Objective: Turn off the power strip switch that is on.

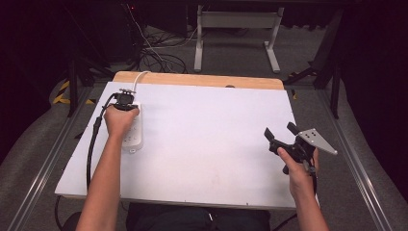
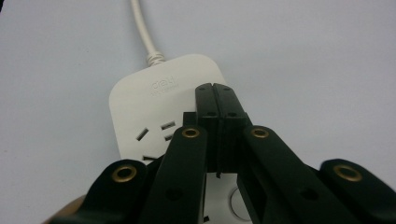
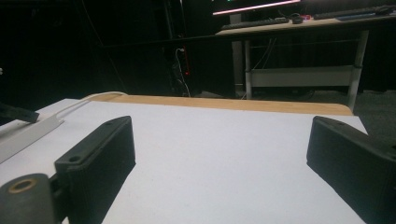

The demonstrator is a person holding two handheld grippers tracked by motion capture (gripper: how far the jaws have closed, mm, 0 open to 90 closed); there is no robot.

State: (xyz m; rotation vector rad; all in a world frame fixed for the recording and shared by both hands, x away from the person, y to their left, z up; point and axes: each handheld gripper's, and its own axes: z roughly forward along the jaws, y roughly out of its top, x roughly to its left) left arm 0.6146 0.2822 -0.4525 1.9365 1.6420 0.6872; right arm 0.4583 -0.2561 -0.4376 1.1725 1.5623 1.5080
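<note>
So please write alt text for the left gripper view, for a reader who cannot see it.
The left gripper, its two black jaws pressed together, hangs close over a white power strip on a white table. The jaw tips point at the end where the strip's white cord comes out. Socket holes show beside the jaws.

The left gripper (image 2: 215, 88), its fingers pressed together, covers the near sockets of the white plastic power strip (image 2: 154, 100), whose raised lettering is too faint to read. In the high view the left hand (image 1: 120, 120) hides the strip's middle.
</note>
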